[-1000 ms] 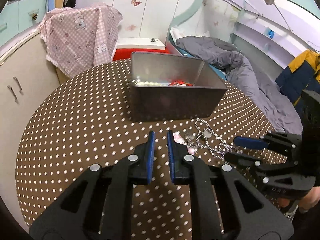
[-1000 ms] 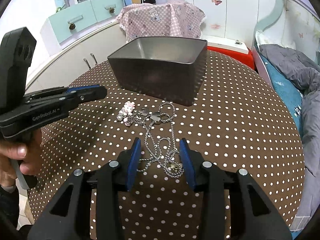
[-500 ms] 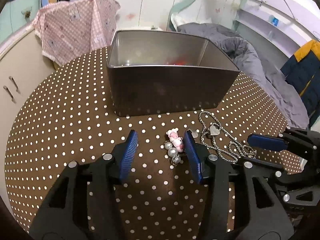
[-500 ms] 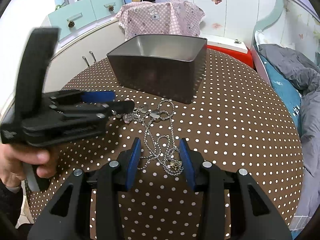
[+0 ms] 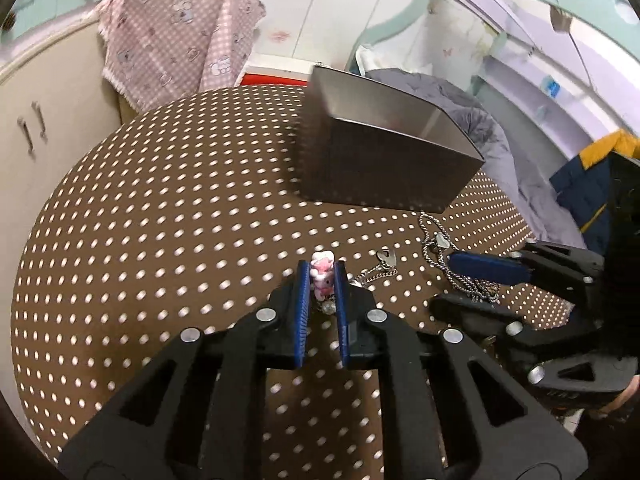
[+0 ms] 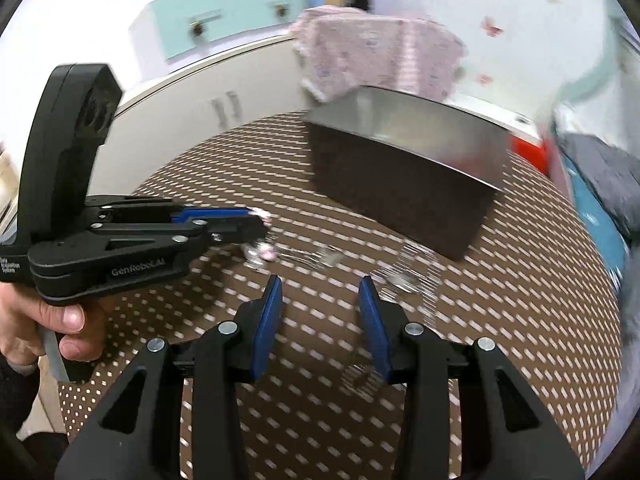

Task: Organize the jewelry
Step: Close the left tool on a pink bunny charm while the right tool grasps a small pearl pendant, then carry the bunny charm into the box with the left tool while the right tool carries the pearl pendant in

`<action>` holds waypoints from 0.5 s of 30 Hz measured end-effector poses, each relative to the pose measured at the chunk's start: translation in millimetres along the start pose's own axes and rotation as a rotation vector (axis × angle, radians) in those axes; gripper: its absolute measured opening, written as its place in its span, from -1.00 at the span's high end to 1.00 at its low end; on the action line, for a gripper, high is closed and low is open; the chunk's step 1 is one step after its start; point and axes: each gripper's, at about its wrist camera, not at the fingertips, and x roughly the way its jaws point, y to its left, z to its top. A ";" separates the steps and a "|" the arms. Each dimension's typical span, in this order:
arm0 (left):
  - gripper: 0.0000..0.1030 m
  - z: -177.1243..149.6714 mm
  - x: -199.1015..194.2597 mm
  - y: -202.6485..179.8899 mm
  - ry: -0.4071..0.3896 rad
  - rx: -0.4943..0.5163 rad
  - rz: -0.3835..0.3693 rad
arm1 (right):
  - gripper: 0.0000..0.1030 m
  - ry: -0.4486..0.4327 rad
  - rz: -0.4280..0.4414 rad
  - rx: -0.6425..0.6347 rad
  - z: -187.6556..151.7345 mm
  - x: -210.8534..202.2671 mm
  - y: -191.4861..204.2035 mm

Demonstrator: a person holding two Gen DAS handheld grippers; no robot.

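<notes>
Brown white-dotted tablecloth [image 5: 160, 220] is spread before cream cabinets [image 5: 44, 120]. Grey metal box [image 5: 384, 160] is set on it. Pink-and-white beaded charm [image 5: 322, 276] is clamped by left gripper [image 5: 322, 280]; right gripper [image 6: 320, 300] is held open over silver chain [image 5: 444, 264].

box [image 5: 384, 168]: brushed metal, dull sheen | tablecloth [image 5: 160, 220]: matt dotted cloth | chain [image 5: 436, 256]: shiny metal
</notes>
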 end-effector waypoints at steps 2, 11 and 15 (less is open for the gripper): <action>0.76 -2.7 -2.8 8.3 -0.002 -0.028 -0.006 | 0.28 0.027 0.026 -0.088 8.8 17.3 13.1; 0.76 -1.0 -4.3 36.6 -0.013 -0.085 0.000 | 0.70 0.066 0.084 -0.219 19.9 42.7 30.1; 0.76 -2.4 -6.7 40.1 -0.016 -0.087 0.009 | 0.97 0.062 0.048 -0.166 2.2 25.3 23.5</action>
